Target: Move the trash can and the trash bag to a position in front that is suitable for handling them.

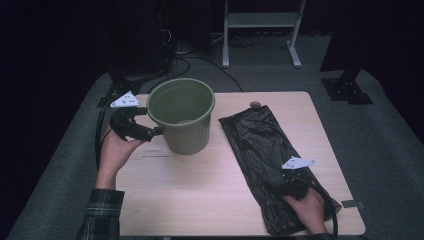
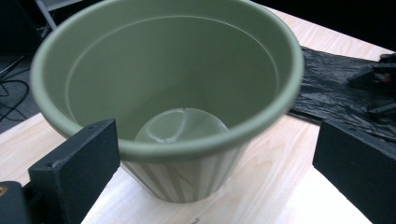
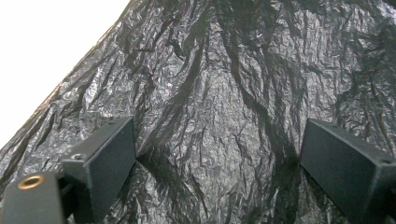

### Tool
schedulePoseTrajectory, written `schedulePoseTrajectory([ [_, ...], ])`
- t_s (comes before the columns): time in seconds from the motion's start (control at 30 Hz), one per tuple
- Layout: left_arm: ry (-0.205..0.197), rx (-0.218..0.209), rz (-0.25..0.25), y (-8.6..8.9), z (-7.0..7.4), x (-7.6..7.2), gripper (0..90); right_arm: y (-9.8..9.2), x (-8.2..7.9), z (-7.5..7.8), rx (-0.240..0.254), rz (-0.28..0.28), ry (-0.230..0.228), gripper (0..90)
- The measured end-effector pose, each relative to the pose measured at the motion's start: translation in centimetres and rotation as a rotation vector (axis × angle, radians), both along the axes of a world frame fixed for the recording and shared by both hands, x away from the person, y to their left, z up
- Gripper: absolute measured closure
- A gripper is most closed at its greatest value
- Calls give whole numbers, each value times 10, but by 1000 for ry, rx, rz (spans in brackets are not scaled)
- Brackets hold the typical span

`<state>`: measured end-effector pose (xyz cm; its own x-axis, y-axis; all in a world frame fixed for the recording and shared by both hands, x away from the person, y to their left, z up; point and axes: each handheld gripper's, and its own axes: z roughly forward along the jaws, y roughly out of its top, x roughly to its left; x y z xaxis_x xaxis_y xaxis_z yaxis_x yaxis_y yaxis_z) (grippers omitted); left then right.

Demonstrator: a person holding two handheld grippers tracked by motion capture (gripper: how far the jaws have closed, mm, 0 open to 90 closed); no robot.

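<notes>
Nearest the high camera: right gripper, jaws spread wide, pressed down onto a black plastic bag with nothing pinched between them. Bag crinkled, glossy, creased lengthwise, lying flat on the right half of the wooden table. Long axis running from the near right edge up toward the far middle, slightly slanted to the left, far end close to a small round object. Left gripper also wide open, held at the near-left side of an upright green bucket, one jaw just beside its wall, apparently no grip. Bucket empty, ribbed outside, mouth up, standing at the table's far left, just beside the bag.
</notes>
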<state>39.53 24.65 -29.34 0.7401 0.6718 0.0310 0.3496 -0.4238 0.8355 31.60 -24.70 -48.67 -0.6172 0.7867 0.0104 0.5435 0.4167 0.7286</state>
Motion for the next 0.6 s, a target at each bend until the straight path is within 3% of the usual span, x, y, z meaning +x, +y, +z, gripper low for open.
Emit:
schedulePoseTrajectory([
  [0.23, 0, 21, 21, 2, 6, 18, 0, 0, 0, 0, 0, -1, 0, 93],
  [0.37, 4, 8, 30, 4, 7, 26, 0, 0, 0, 0, 1, -1, 0, 93],
  [0.57, 31, 8, 38, 8, 4, 40, 0, 0, 0, 0, 1, -1, -1, 93],
  [0.6, 52, 17, 48, 9, 0, 47, 0, 0, 0, 0, 0, -1, -1, 93],
])
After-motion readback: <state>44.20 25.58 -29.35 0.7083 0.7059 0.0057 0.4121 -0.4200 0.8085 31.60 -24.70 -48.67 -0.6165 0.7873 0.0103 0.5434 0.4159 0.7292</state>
